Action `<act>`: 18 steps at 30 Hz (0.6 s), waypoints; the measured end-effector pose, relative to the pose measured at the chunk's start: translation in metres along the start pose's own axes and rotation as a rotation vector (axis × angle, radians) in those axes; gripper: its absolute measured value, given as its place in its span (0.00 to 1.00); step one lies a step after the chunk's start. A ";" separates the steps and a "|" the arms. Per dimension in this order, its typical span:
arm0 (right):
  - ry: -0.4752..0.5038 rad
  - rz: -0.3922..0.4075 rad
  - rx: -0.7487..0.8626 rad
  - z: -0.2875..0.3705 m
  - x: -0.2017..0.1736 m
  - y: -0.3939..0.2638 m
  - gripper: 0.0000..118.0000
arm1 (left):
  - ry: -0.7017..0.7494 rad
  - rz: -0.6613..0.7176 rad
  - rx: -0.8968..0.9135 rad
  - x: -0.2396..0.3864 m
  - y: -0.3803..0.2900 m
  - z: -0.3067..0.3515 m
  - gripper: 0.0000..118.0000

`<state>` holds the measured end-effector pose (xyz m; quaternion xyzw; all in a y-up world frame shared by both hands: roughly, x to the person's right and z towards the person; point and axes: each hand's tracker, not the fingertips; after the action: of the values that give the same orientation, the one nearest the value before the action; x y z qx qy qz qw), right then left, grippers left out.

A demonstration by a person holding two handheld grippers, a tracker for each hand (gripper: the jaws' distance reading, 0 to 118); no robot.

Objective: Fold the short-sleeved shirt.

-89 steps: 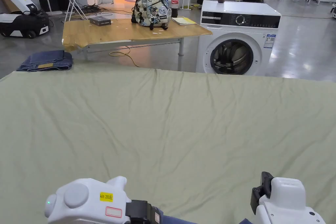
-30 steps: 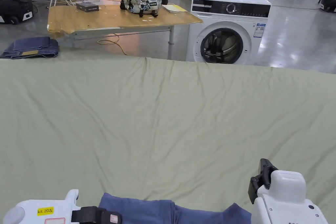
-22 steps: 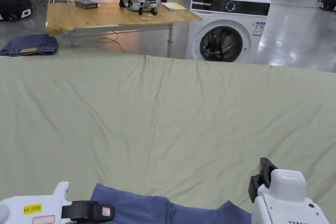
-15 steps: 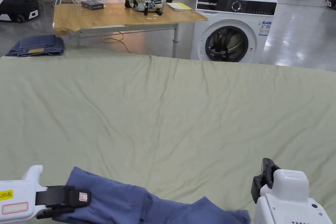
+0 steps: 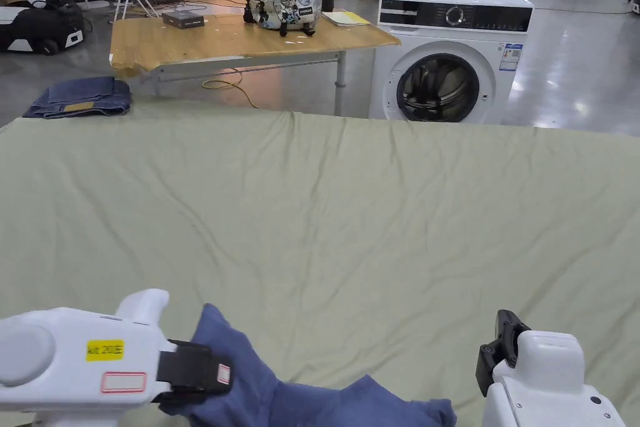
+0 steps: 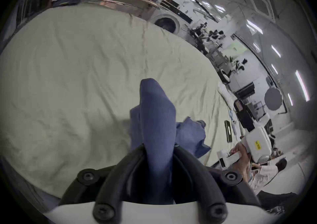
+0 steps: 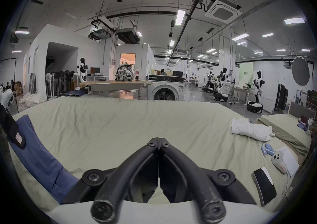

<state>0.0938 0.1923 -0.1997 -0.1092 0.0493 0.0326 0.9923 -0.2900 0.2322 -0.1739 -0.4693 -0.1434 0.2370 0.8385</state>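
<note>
Left gripper (image 6: 158,149) clamps the blue shirt (image 5: 294,394) at the bed's (image 5: 350,209) near edge; its bunched length trails rightward toward the right gripper (image 7: 159,143), jaws together, empty.

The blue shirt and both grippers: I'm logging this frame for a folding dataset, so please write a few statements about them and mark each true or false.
1. The left gripper is shut on the blue shirt. True.
2. The right gripper also holds the shirt. False: its jaws are closed together on nothing, above the green sheet.
3. The shirt lies spread flat in the middle of the sheet. False: it is bunched at the near edge, one end raised by the left gripper.
4. A white garment lies on the sheet off to the right. True.
5. The washing machine stands beyond the sheet's far edge. True.
</note>
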 end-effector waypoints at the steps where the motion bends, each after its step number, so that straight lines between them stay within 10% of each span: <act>1: -0.003 0.000 -0.001 0.000 0.001 0.000 0.00 | -0.004 -0.019 -0.015 0.009 0.000 -0.006 0.06; 18: -0.051 -0.014 -0.029 0.004 0.023 -0.007 0.00 | 0.051 -0.173 -0.223 0.119 -0.018 -0.151 0.06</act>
<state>0.1171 0.1876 -0.1963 -0.1231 0.0227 0.0291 0.9917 -0.1144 0.1790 -0.2353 -0.5513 -0.1874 0.1343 0.8018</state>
